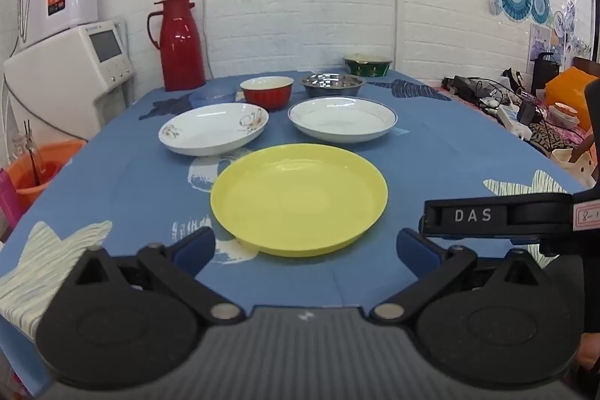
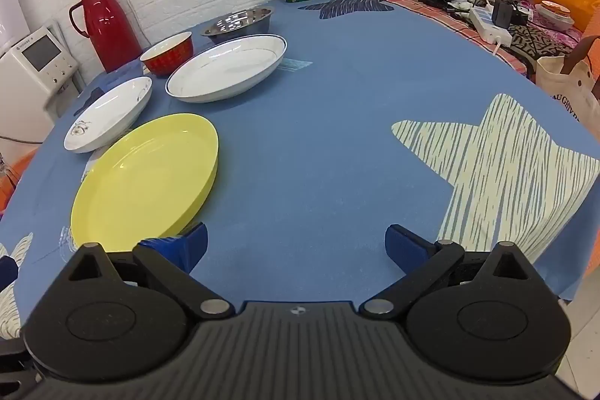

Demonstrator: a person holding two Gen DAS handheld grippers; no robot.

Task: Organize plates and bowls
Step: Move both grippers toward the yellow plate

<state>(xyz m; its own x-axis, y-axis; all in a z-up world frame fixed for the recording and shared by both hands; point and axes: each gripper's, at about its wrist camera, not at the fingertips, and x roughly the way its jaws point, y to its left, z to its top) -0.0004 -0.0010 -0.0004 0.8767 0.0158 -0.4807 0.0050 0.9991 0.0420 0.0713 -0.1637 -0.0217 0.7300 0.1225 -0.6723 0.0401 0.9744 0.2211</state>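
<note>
On table (image 1: pixel 431 152): yellow plate (image 1: pixel 299 198) at 12 o'clock of left tongs (image 1: pixel 305 246), unstacked; both tongs spread, empty; right tongs (image 2: pixel 296 246) poised beside.

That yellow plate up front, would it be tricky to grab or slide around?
The yellow plate looks like glossy plastic, so probably light and stiff, perhaps slippery between the fingers. Its low upright rim should offer a pinch point. On the blue tablecloth, pushing it might bunch the cloth.

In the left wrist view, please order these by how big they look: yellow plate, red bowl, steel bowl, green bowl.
1. Yellow plate, by far the largest, though also nearest the camera.
2. Steel bowl.
3. Red bowl, only a little smaller than the steel bowl.
4. Green bowl, smallest, but farthest away.
</note>
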